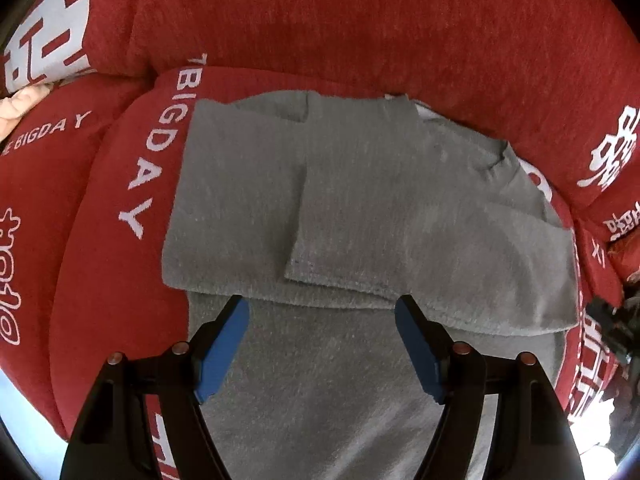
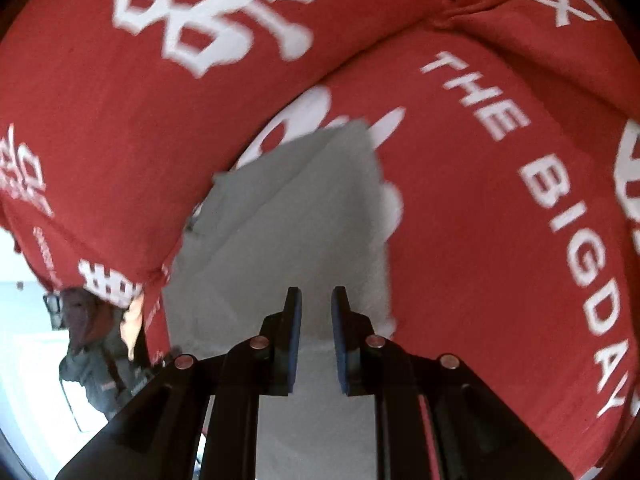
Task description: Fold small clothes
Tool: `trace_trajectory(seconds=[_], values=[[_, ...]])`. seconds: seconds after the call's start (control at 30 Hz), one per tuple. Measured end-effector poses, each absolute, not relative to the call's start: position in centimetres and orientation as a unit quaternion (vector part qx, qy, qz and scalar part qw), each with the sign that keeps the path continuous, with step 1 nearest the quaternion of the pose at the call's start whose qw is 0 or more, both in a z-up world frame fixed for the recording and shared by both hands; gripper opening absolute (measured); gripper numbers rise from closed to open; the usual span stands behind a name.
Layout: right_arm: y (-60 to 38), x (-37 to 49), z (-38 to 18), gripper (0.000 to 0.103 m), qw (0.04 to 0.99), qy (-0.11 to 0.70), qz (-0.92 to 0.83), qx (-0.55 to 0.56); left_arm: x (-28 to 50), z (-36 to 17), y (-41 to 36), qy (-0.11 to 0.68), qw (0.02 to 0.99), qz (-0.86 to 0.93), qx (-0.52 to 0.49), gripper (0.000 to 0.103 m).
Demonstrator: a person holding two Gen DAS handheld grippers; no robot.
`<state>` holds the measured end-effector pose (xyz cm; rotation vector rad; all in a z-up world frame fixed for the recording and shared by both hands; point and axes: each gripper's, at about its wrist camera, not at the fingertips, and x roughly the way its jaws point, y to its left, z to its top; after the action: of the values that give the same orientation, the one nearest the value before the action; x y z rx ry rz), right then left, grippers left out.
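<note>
A small grey garment (image 1: pixel 360 208) lies on a red sofa seat cushion (image 1: pixel 120 240), with its sleeves folded in over the body. My left gripper (image 1: pixel 322 308) is open, its blue pads (image 1: pixel 224 344) spread wide just above the garment's lower half, holding nothing. In the right wrist view the same grey garment (image 2: pixel 296 208) lies ahead. My right gripper (image 2: pixel 316 296) hovers over its near end with the jaws a narrow gap apart and nothing between them.
Red back cushions with white lettering (image 1: pixel 360 20) rise behind the seat. More red cushions (image 2: pixel 520 200) lie to the right. A person in a grey jacket (image 2: pixel 92 360) stands beyond the sofa's left edge in the right wrist view.
</note>
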<state>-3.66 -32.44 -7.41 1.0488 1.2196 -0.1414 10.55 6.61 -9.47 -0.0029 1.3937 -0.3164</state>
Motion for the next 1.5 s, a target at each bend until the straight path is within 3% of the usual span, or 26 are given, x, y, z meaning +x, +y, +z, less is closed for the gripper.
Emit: trace_trajectory(seconds=[0.27,0.47,0.5,0.57,0.6,0.63,1.0,1.03,1.07,1.13,1.37,1.5], values=[[-27.6,-1.9,-7.9,0.018,0.698,0.591,-0.045,0.402,11.5,-10.3,6.2,0.641,0.756,-0.130,-0.004,0.076],[-27.2,-3.0,-10.6,0.017,0.664,0.614,-0.057,0.423,13.6,-11.4,5.7,0.651,0.739,-0.169,-0.035,0.075],[-27.1,-3.1,-10.9,0.017,0.664,0.613,-0.057,0.424,13.9,-11.7,5.6,0.653,0.736,-0.173,-0.037,0.071],[-26.8,-3.3,-11.2,0.017,0.659,0.621,-0.060,0.419,14.2,-12.0,5.5,0.657,0.733,-0.175,-0.025,0.025],[-26.6,-3.1,-11.3,0.017,0.658,0.625,-0.061,0.416,14.3,-12.0,5.6,0.658,0.732,-0.174,-0.022,0.016],[-26.4,-3.1,-11.3,0.017,0.661,0.623,-0.061,0.414,14.4,-11.9,5.8,0.658,0.732,-0.175,-0.028,0.015],[-26.4,-2.9,-11.6,0.019,0.659,0.623,-0.060,0.416,13.4,-11.3,8.1,0.649,0.748,-0.141,-0.009,0.015],[-26.4,-2.9,-11.5,0.020,0.659,0.624,-0.060,0.415,13.2,-11.2,8.1,0.650,0.747,-0.140,-0.003,0.024],[-26.4,-2.9,-11.4,0.021,0.659,0.625,-0.060,0.414,13.0,-11.0,8.2,0.650,0.747,-0.137,0.004,0.051],[-26.2,-2.7,-11.1,0.029,0.658,0.627,-0.060,0.412,12.3,-10.1,8.1,0.637,0.760,-0.125,0.021,0.074],[-25.5,-3.0,-8.6,0.040,0.667,0.623,-0.052,0.405,9.8,-9.4,8.1,0.659,0.740,-0.130,0.046,0.074],[-25.1,-3.9,-7.4,0.053,0.663,0.625,-0.047,0.410,8.5,-9.8,7.6,0.679,0.719,-0.140,0.051,0.074]])
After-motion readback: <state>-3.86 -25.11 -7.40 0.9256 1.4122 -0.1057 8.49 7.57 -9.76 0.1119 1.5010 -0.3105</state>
